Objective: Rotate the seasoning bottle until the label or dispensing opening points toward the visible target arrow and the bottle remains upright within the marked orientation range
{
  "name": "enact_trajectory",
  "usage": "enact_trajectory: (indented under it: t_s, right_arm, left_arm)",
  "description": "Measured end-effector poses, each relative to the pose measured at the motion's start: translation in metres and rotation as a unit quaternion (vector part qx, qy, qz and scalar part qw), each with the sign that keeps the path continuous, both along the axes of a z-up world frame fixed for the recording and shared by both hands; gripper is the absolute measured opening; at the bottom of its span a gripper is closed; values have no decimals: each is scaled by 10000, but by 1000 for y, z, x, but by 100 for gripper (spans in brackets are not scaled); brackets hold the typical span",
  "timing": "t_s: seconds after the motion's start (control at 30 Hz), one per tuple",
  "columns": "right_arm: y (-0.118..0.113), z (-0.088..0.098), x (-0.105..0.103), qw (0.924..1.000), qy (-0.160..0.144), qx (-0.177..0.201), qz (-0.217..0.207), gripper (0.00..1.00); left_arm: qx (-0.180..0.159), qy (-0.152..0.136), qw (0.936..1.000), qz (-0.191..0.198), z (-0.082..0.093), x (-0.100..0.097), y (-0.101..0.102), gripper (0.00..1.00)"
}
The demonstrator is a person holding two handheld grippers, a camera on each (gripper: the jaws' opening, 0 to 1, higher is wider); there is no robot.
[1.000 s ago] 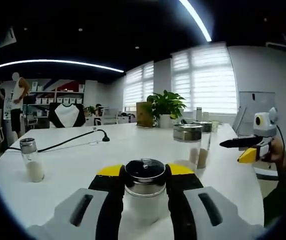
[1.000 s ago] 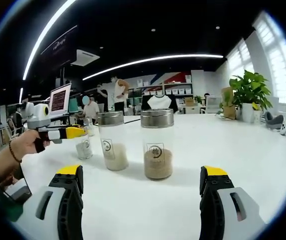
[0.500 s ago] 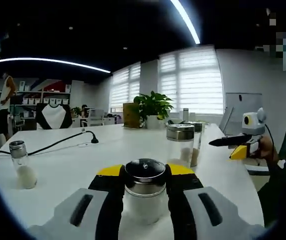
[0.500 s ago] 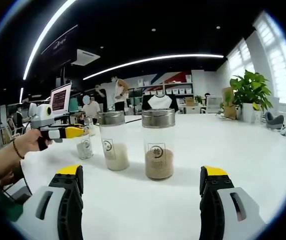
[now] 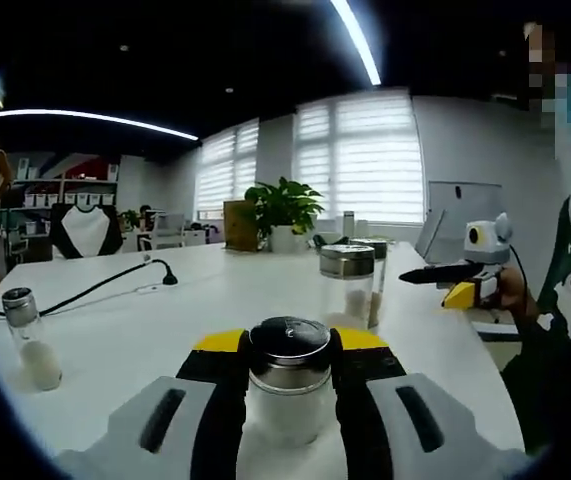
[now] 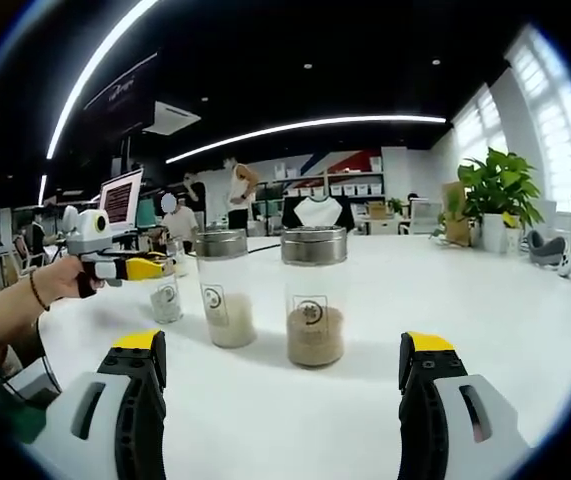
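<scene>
My left gripper (image 5: 287,385) clamps the seasoning bottle (image 5: 287,385) upright for turning, my right gripper (image 6: 283,400) gapes wide, and I see no arrow.

A seasoning bottle (image 5: 288,385) stands on the table (image 5: 165,320) between the left tool's (image 5: 287,345) jaws.

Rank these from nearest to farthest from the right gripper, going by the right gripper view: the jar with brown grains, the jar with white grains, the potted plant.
1. Jar with brown grains, straight ahead of the right gripper.
2. Jar with white grains, just behind it, to its left.
3. Potted plant, far back on the right.
</scene>
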State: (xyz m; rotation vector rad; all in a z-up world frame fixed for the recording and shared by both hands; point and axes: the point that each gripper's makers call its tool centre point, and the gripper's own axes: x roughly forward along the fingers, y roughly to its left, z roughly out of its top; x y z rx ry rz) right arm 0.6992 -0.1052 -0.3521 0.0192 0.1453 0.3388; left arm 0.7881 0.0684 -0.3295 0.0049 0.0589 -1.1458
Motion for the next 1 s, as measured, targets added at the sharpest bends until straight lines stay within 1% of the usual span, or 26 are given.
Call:
enact_trajectory:
  t_s: [0.07, 0.1, 0.23, 0.33, 0.43, 0.53, 0.6, 0.63, 0.67, 0.7, 0.73, 0.8, 0.87, 0.9, 0.93, 1.0]
  right_arm:
    - [1, -4, 1, 10000, 9, 31, 36, 99]
    - [1, -7, 2, 9999, 77, 11, 73, 99]
    - [-9, -5, 6, 10000, 20, -8, -82, 99]
    - [-11, -2, 5, 9999, -22, -14, -115, 99]
    - [-7, 1, 4, 9999, -55, -39, -77, 99]
    - [2, 3, 2, 9999, -69, -60, 47, 99]
    - [7, 4, 1, 9999, -62, -85, 123, 99]
    - [9, 5, 0, 9998, -67, -86, 146, 99]
    - [11, 6, 0, 9998, -72, -86, 176, 99]
    - [12, 6, -1, 9997, -74, -90, 197, 99]
    - [13, 6, -1, 9997, -78, -93, 208, 99]
    - [13, 6, -1, 9997, -68, -96, 218, 99]
    - [13, 6, -1, 9997, -66, -89, 218, 99]
    - [13, 6, -1, 9997, -68, -89, 215, 99]
    - [12, 6, -1, 9997, -70, -94, 194, 99]
    - [10, 7, -1, 9998, -70, -88, 176, 99]
  left_arm:
    - [-4, 25, 10000, -93, 0, -1, 0, 33]
    - [42, 3, 9999, -145, 0, -1, 0, 33]
    - [25, 49, 9996, -274, 0, -3, 0, 34]
    - [6, 89, 9994, -330, 0, -4, 0, 34]
    - [4, 86, 9994, -346, 0, -4, -1, 34]
    - [-11, 83, 9994, -349, 0, -5, -1, 34]
    - [-88, 174, 9995, -267, 2, -5, 0, 35]
    - [-172, 159, 9995, -226, 5, -6, 1, 39]
    - [-293, 125, 9994, -158, 10, -5, 3, 45]
    - [-388, 69, 9992, -90, 14, -7, 4, 49]
    - [-346, 99, 9994, 1, 13, -8, 6, 50]
    - [-328, 126, 9993, 85, 12, -12, 7, 49]
    - [-528, 233, 9981, 220, 16, -16, 8, 49]
    - [-566, 285, 9976, 266, 16, -17, 9, 49]
    - [-543, 292, 9976, 317, 16, -19, 9, 49]
    - [-354, 250, 9973, 601, 12, -17, 14, 50]
